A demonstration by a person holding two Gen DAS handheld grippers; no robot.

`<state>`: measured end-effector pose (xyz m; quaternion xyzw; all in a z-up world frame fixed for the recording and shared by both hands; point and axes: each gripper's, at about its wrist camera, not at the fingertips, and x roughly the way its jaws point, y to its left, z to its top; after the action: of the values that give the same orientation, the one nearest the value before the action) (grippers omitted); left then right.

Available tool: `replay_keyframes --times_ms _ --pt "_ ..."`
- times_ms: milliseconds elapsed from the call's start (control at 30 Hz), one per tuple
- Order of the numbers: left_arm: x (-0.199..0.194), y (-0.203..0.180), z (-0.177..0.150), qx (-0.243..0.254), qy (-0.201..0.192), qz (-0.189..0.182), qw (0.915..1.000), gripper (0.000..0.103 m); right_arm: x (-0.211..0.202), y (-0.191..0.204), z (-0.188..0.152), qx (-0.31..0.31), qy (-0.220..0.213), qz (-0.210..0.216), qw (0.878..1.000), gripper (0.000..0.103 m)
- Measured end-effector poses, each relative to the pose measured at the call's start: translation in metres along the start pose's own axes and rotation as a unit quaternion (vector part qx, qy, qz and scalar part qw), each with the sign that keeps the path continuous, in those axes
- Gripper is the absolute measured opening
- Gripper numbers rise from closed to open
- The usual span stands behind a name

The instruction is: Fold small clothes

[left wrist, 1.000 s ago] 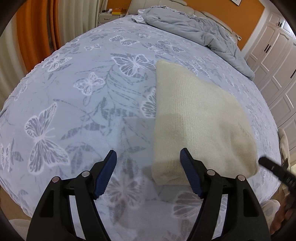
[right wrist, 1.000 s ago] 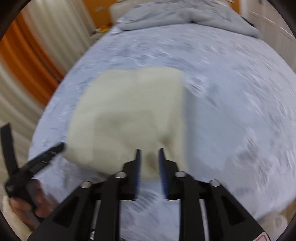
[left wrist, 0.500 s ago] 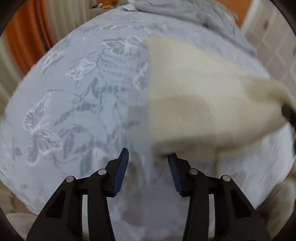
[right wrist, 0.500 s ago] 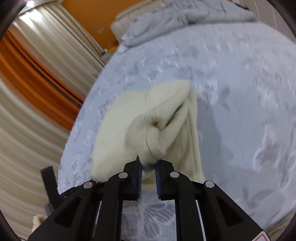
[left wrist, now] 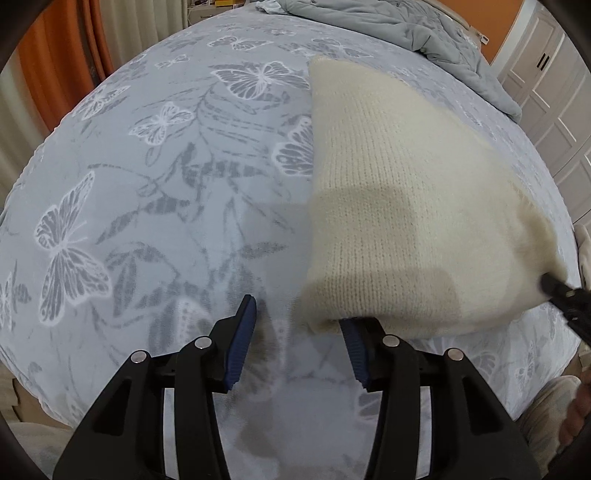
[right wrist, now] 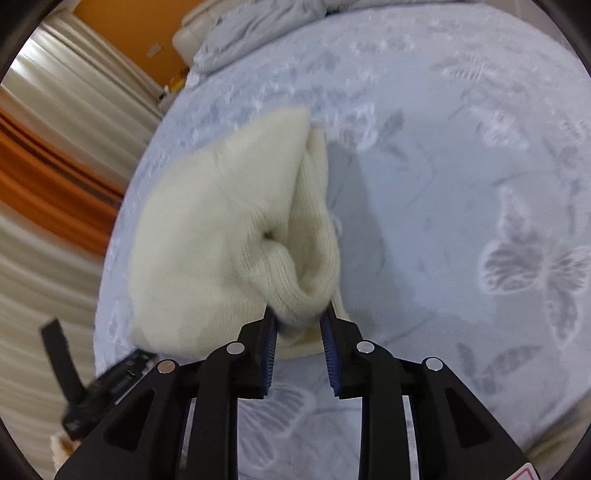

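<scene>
A cream knitted garment point(left wrist: 399, 206) lies folded on the blue butterfly-print bed cover point(left wrist: 155, 192). My left gripper point(left wrist: 299, 317) is open at the garment's near left corner; its right finger point(left wrist: 354, 343) is tucked under the cloth edge and its left finger stands on the bare cover. In the right wrist view my right gripper point(right wrist: 297, 314) is shut on a bunched corner of the garment point(right wrist: 229, 229) and holds it lifted off the cover. The right gripper's tip shows at the left wrist view's right edge point(left wrist: 565, 299).
A grey quilt point(left wrist: 399, 26) is heaped at the far end of the bed. White wardrobe doors point(left wrist: 554, 96) stand on the right. Orange and beige curtains point(left wrist: 55, 55) hang on the left. The bed's near edge runs below both grippers.
My right gripper has closed on the garment's corner and raised it. My left gripper has narrowed from wide open and slid its right finger under the near edge.
</scene>
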<state>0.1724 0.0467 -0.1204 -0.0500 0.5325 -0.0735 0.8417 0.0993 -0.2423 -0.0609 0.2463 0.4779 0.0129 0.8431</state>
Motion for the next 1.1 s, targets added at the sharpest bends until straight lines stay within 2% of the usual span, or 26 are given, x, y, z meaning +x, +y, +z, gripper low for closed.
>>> replay_keyframes --times_ms 133,333,400,433,467,533,567,633,700,767,800,867,933,1033,1100 --pt "0.0 -0.003 0.002 0.005 0.0 0.005 1.0 0.046 -0.009 0.038 0.004 -0.088 -0.026 -0.037 0.995 0.024" --pt "-0.001 -0.003 0.0 0.007 -0.001 0.005 1.0 0.048 -0.016 0.026 0.009 -0.045 -0.057 -0.057 0.996 0.024" --pt "0.0 -0.002 0.0 0.007 -0.001 0.005 1.0 0.048 -0.018 0.027 0.011 -0.064 -0.062 -0.084 0.993 0.027" --pt "0.0 -0.002 0.0 0.005 0.001 0.005 1.0 0.049 -0.018 0.03 0.012 -0.084 -0.066 -0.114 0.988 0.027" --pt "0.001 -0.002 0.001 0.003 0.003 0.005 1.0 0.049 -0.013 0.03 0.012 -0.101 -0.059 -0.144 0.983 0.033" --pt "0.002 -0.001 0.001 0.001 0.005 0.006 1.0 0.051 0.0 0.021 0.013 -0.103 -0.026 -0.18 0.978 0.036" --pt "0.003 0.0 0.001 0.0 0.006 0.008 1.0 0.053 -0.003 0.018 0.013 -0.09 -0.029 -0.17 0.981 0.032" --pt "0.002 0.001 0.001 -0.003 0.005 0.007 1.0 0.054 -0.023 0.024 0.015 -0.073 -0.066 -0.101 0.99 0.026" --pt "0.002 0.002 0.001 -0.006 0.006 0.005 1.0 0.054 -0.024 0.051 0.018 -0.123 -0.065 -0.079 0.987 0.018" --pt "0.003 0.002 0.001 -0.004 0.005 0.009 0.9999 0.054 -0.004 0.062 0.018 -0.161 -0.042 -0.084 0.982 0.012" --pt "0.003 0.001 0.001 -0.002 0.005 0.011 0.9999 0.055 0.019 0.057 0.016 -0.168 -0.019 -0.111 0.979 0.012" --pt "0.003 0.002 0.001 -0.001 0.004 0.013 0.9999 0.057 0.069 0.023 0.01 -0.151 0.043 -0.149 0.976 0.0" --pt "0.004 0.004 0.0 -0.002 0.007 0.009 0.9999 0.061 0.069 0.008 0.007 -0.127 0.023 -0.122 0.984 0.0" --pt "0.002 0.004 -0.002 0.001 0.005 0.017 0.9998 0.062 0.041 0.01 0.011 -0.093 0.024 -0.094 0.991 0.001" --pt "-0.006 0.002 -0.005 0.002 0.004 0.02 0.9998 0.06 0.017 0.01 0.002 -0.079 0.014 -0.083 0.993 0.008"
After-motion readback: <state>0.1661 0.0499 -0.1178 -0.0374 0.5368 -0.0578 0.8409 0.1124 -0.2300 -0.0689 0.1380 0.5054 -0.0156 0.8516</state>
